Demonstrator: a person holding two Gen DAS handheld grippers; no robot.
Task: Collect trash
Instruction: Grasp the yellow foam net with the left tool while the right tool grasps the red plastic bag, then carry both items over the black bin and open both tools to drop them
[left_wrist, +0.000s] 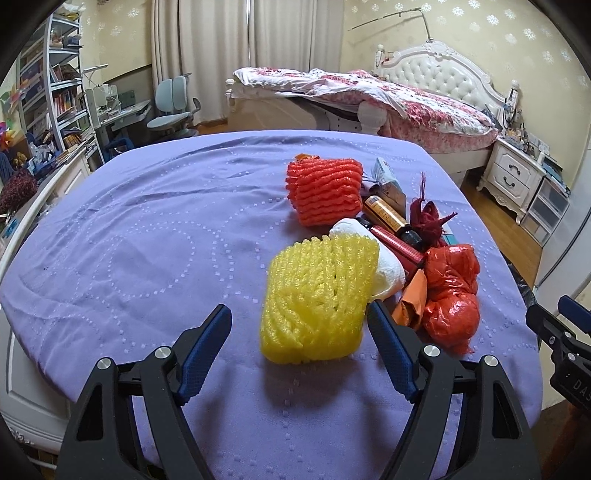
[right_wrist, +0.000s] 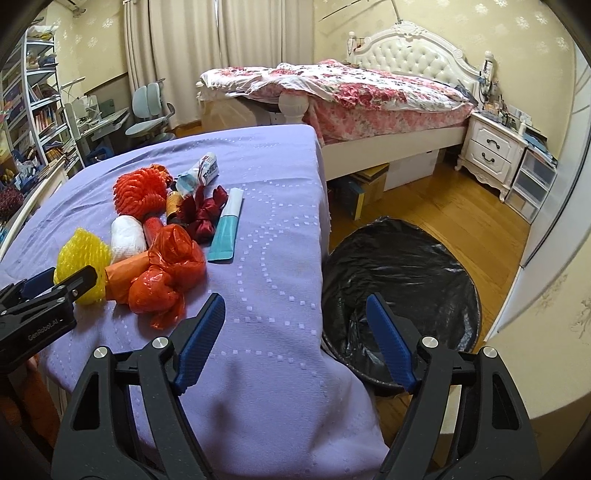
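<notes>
My two hand-held grippers, left (left_wrist: 299, 325) and right (right_wrist: 295, 314), gape empty over two foam nets (left_wrist: 317, 299), one bin (right_wrist: 402, 280).

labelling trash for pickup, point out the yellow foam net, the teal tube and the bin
yellow foam net (left_wrist: 314, 299), left wrist view, middle of its mesh
teal tube (right_wrist: 226, 230), right wrist view, mid-body
bin (right_wrist: 413, 266), right wrist view, black liner inside

Worktop (right_wrist: 280, 236) covered in lilac dotted-stitch cloth carries a trash cluster: yellow foam fruit net (left_wrist: 317, 299) nearest, white paper wad (left_wrist: 384, 266) touching it, orange-red foam net (left_wrist: 325, 192) farther back. Beside these lie a crumpled red plastic bag (right_wrist: 166, 273), dark red ribbon bow (right_wrist: 203, 218), teal-and-white flat tube (right_wrist: 227, 230) and a crumpled white wrapper (right_wrist: 201, 173). Wooden floor (right_wrist: 461, 206) holds a black-lined bin (right_wrist: 402, 291) just beside the worktop edge.
</notes>
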